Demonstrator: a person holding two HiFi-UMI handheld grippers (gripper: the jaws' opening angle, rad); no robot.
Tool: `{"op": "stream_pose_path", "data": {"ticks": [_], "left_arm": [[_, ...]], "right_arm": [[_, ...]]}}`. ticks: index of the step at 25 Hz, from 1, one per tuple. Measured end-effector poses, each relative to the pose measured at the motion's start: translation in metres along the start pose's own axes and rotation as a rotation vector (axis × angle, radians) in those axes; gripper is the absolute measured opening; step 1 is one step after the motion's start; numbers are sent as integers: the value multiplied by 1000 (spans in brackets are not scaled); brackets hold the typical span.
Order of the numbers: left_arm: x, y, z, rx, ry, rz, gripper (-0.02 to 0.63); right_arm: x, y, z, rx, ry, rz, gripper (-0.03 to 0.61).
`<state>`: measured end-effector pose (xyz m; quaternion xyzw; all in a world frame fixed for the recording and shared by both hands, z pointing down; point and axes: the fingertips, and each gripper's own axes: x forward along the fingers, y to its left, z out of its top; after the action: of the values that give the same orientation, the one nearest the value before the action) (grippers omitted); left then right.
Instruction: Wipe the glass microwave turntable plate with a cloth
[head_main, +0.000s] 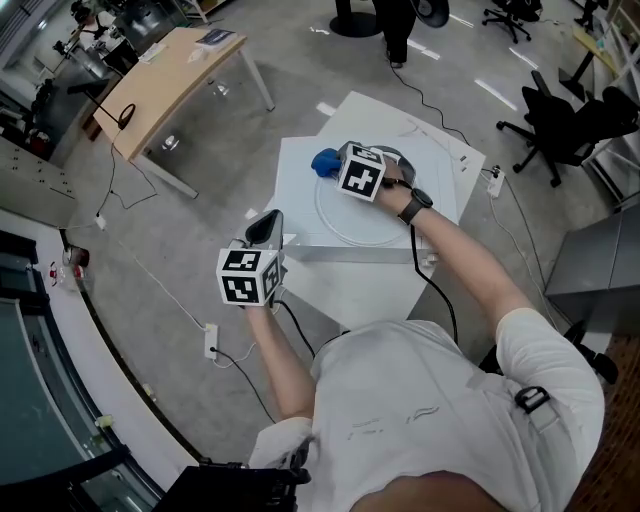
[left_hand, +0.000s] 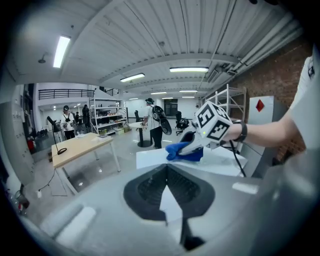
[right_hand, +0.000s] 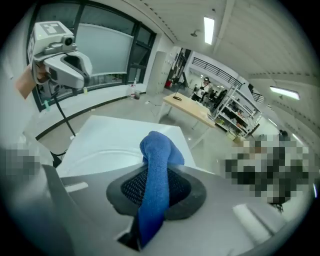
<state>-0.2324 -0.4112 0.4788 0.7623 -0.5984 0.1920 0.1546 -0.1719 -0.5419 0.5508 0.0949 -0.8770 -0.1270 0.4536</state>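
Observation:
The round glass turntable plate (head_main: 362, 222) lies flat on a small white table (head_main: 300, 175). My right gripper (head_main: 335, 160) is shut on a blue cloth (head_main: 325, 161), which it holds at the plate's far left rim. In the right gripper view the cloth (right_hand: 156, 165) runs up between the jaws and bulges past their tips, above the plate's rim (right_hand: 102, 150). My left gripper (head_main: 265, 226) hangs in the air off the table's near left side, jaws shut and holding nothing. From the left gripper view (left_hand: 167, 172) I see the cloth (left_hand: 182, 151) and the right gripper's marker cube.
A wooden table (head_main: 175, 75) stands at the far left. Black office chairs (head_main: 560, 120) are at the far right and a grey cabinet (head_main: 595, 260) at the right. Cables and a power strip (head_main: 211, 340) lie on the floor. People stand far off in the hall.

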Motion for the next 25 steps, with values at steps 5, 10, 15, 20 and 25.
{"op": "stream_pose_path", "data": {"ticks": [5, 10, 15, 20, 25], "left_arm": [[2, -8, 9, 24, -10, -19, 3], [12, -18, 11, 39, -4, -40, 3], [17, -23, 10, 35, -2, -47, 3], [20, -31, 10, 37, -3, -63, 3], [22, -38, 3, 34, 1, -72, 3]], "right_arm": [[-24, -39, -53, 133, 36, -61, 55], [-60, -36, -100, 179, 69, -62, 55], [-94, -5, -132, 187, 126, -21, 55], [-116, 40, -149, 182, 166, 66, 57], [-124, 104, -142, 169, 155, 220, 57]]}}
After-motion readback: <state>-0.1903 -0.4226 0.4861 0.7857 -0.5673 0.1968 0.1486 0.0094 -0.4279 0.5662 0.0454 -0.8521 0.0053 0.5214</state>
